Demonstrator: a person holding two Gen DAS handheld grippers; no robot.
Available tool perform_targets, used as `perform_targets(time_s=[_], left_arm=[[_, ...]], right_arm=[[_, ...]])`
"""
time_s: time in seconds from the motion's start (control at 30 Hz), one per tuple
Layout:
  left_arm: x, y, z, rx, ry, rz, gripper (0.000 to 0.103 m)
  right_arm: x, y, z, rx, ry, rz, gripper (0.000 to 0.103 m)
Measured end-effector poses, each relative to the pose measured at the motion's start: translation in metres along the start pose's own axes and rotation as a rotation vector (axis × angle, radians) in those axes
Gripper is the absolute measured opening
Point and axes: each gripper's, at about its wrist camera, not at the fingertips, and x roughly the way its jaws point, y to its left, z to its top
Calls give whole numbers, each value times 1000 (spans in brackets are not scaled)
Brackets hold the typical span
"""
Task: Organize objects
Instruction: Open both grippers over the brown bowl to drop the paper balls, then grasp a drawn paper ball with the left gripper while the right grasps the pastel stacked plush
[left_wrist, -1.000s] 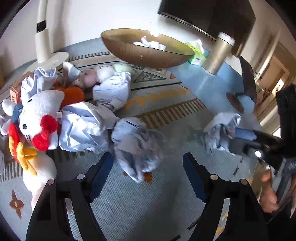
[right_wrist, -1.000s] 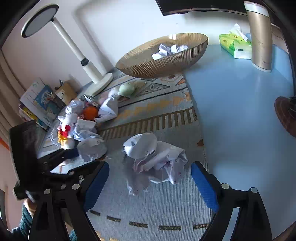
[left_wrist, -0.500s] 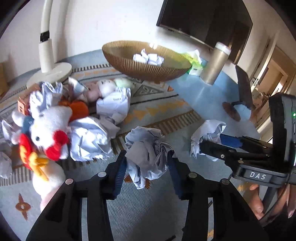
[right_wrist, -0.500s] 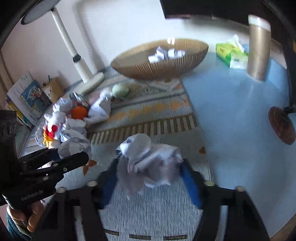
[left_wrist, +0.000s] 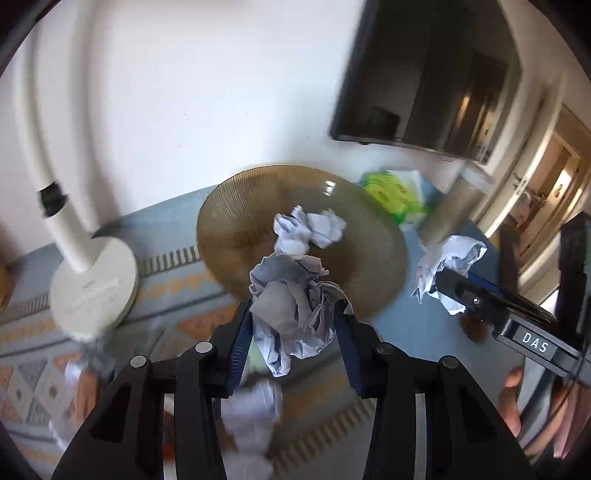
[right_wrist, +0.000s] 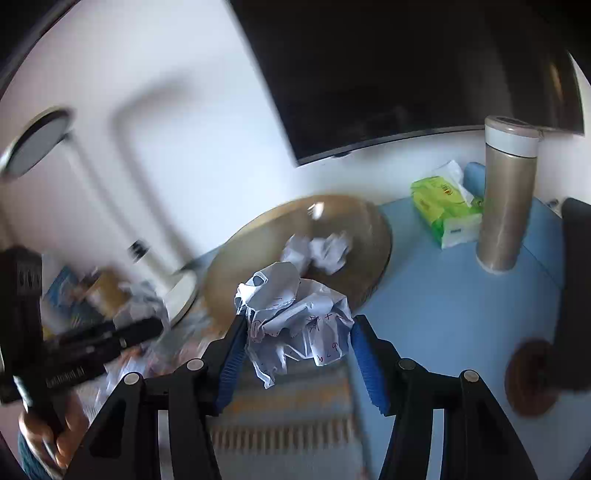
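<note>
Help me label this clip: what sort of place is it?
Probably a living room or home study: a dark wall-mounted screen, a white desk lamp, and a green tissue pack on a blue tabletop with a patterned mat.

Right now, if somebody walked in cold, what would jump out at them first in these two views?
Two crumpled paper balls, one clamped in the left gripper, the other in the right gripper, both held up in front of the wide golden bowl. More paper wads already lie in that bowl, with a green tissue pack and tall flask to its right.
</note>
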Motion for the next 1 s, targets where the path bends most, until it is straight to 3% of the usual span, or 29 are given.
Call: perform_targets(time_s=[0.1,0.13,0.17,0.2,0.3,0.5,0.6,0.73,0.8,0.9,1.0], left_arm=[[28,3,12,-3,-5,25,46],[33,4,14,-4,-7,38,58],[37,6,16,-7,1,55,76],[42,8,18,-13,12,70,77],[26,18,13,-43,-10,39,77],[-82,41,-7,-91,-167,-11,77],[-148,51,-32,-93,-215,66,78],[-232,84,-90,-162,-298,167,102],[-250,103,-123,-204,-320,224,102],[-238,146,-172,-293,-289,334,102],[-191,202,-226,-421,-210,412,102]], right_arm=[[29,-5,15,42,10,-7,56],[37,-5,20,45,10,-6,60],[42,-7,24,44,16,-6,73],[44,-9,26,46,21,-6,78],[36,-16,30,51,16,8,78],[-17,0,22,-10,-43,72,79],[-46,32,1,-93,-33,141,83],[-65,74,-46,-153,-1,255,100],[-52,89,-76,-147,49,293,101],[-13,99,-119,-145,99,256,101],[22,105,-155,-179,124,230,100]])
